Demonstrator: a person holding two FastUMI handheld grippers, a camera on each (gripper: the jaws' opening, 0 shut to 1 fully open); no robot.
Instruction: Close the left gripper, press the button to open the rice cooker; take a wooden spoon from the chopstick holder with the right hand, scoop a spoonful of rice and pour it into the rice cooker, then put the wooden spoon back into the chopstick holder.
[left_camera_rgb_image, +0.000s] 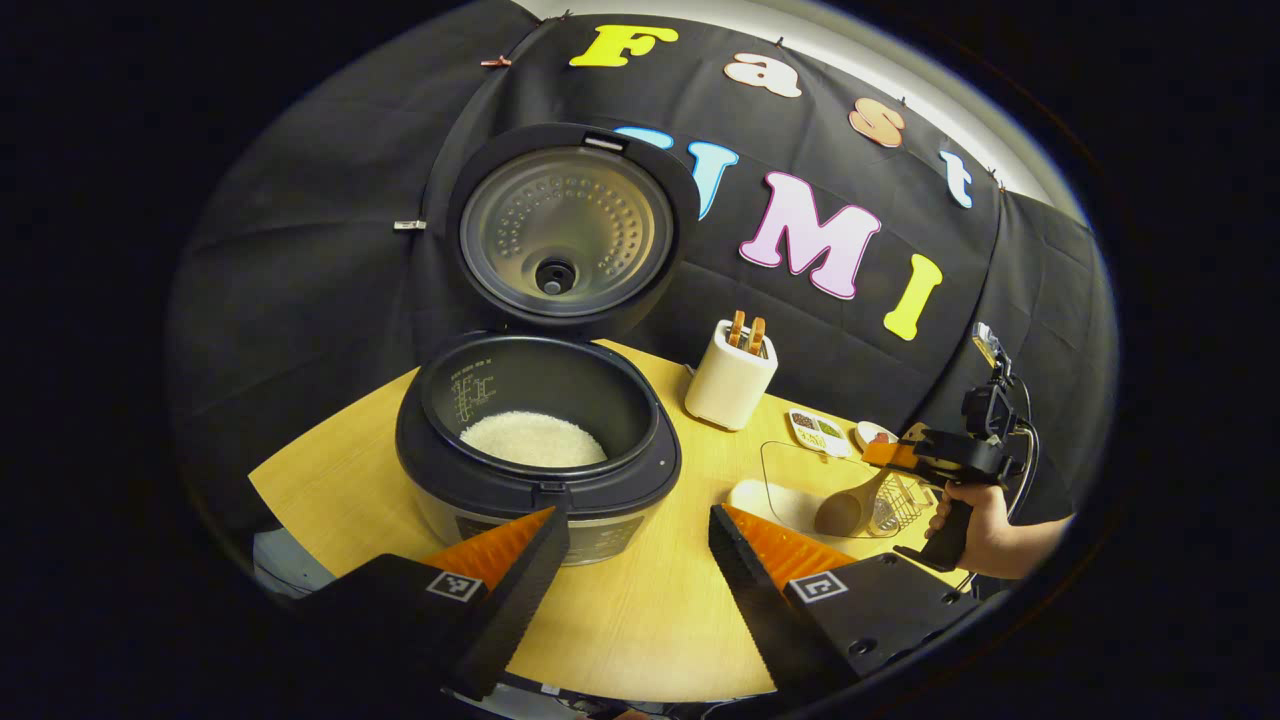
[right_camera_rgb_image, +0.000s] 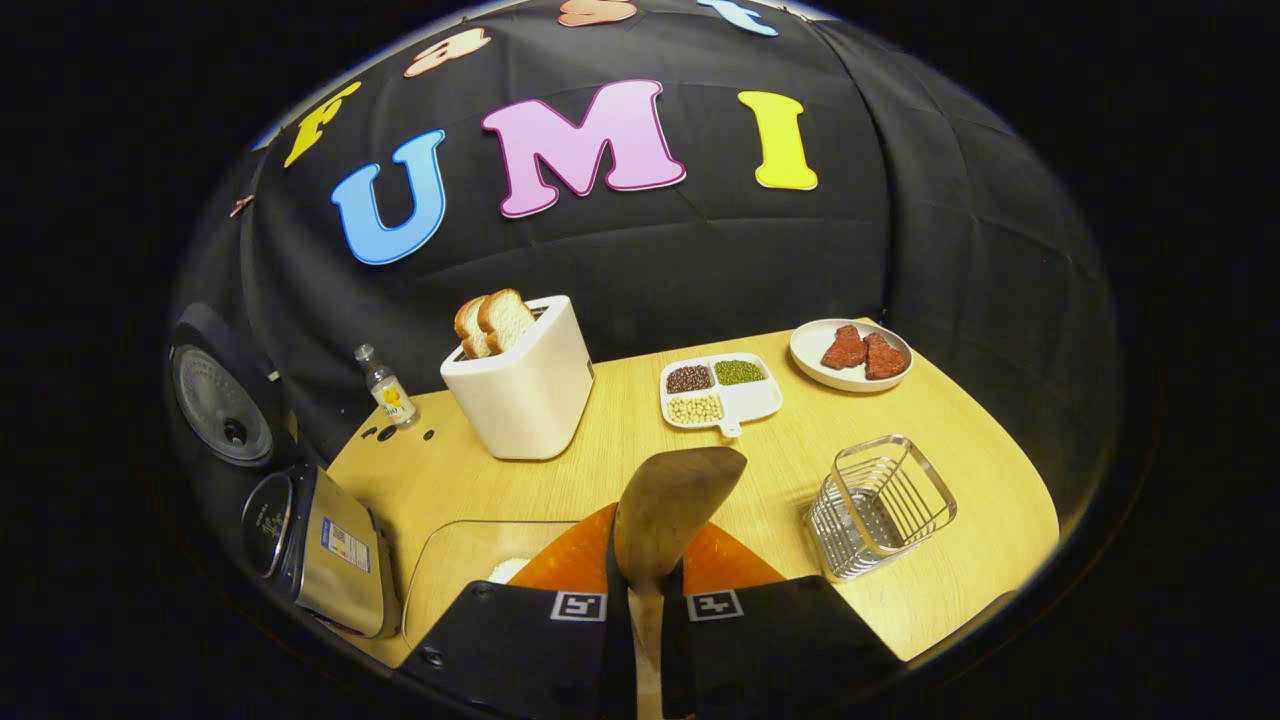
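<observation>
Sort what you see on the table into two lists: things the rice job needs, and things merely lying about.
Needed:
- rice cooker, lid open, rice inside
- wooden spoon, held in the right gripper
- wire chopstick holder
- clear rice container

Lying about:
- toaster with bread
- divided bean tray
- plate of meat
- small bottle
</observation>
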